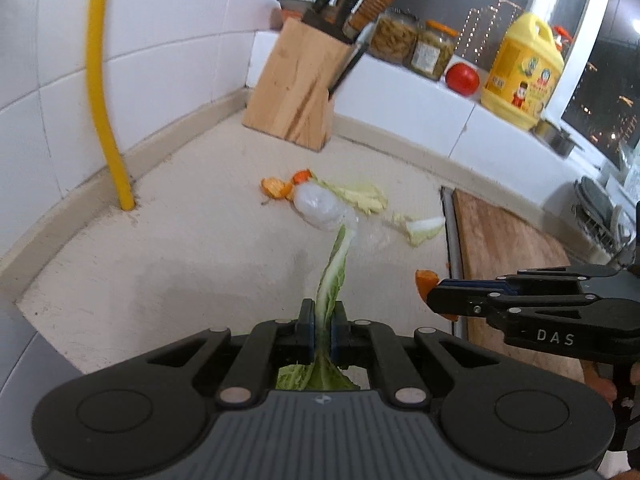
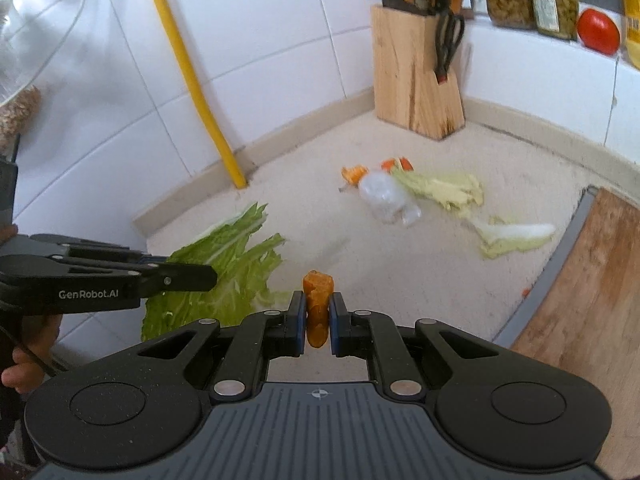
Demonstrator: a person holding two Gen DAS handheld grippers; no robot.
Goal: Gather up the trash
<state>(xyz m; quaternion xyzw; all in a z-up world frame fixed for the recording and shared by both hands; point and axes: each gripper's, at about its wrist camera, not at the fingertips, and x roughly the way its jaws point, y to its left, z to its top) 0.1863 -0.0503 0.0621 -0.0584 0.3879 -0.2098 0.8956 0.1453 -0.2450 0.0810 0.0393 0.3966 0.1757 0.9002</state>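
Cabbage leaf (image 1: 329,280) edge-on left view, broad (image 2: 224,264) right view.

Home kitchen: white tiled wall (image 2: 280,32), speckled countertop (image 1: 180,248), wooden knife block (image 1: 300,84), cutting board (image 1: 508,264), jars (image 1: 434,50), a tomato (image 1: 462,78), and probably a cooking-oil jug (image 1: 520,76) on the ledge.

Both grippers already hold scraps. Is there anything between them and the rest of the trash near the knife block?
Nothing visible. Bare counter lies between the right gripper, shut on a carrot piece, and the plastic wrap. The left gripper grips a cabbage leaf.
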